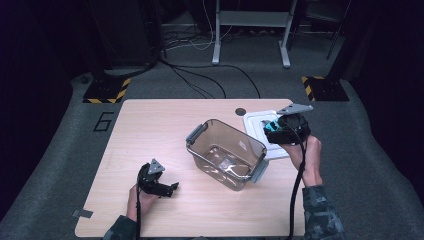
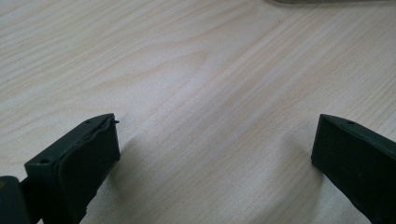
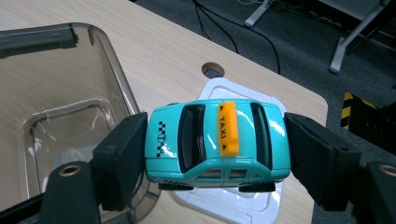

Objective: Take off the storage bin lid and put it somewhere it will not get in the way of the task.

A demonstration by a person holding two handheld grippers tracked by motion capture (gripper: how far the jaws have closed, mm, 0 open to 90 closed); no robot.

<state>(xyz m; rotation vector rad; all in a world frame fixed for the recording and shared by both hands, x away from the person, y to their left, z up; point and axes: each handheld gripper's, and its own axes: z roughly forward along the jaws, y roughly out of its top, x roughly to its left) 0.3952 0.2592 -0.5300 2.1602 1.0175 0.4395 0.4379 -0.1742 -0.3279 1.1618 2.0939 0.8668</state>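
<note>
Right hand-held gripper [image 3: 215, 154] clamps toy taxi [image 3: 217, 140] nose-to-tail, long axis across jaws, above white lid [image 1: 262, 125] near worktop [image 1: 150, 130] far-right corner. Clear bin [image 1: 226, 152] lies just left, toward worktop centre; right hand nearer. Left hand-held gripper [image 2: 215, 154] released, empty, near front-left edge.

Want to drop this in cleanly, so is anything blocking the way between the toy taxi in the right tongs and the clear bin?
Nothing visible. The toy taxi hangs beside the open bin, whose lid lies off behind it.
</note>
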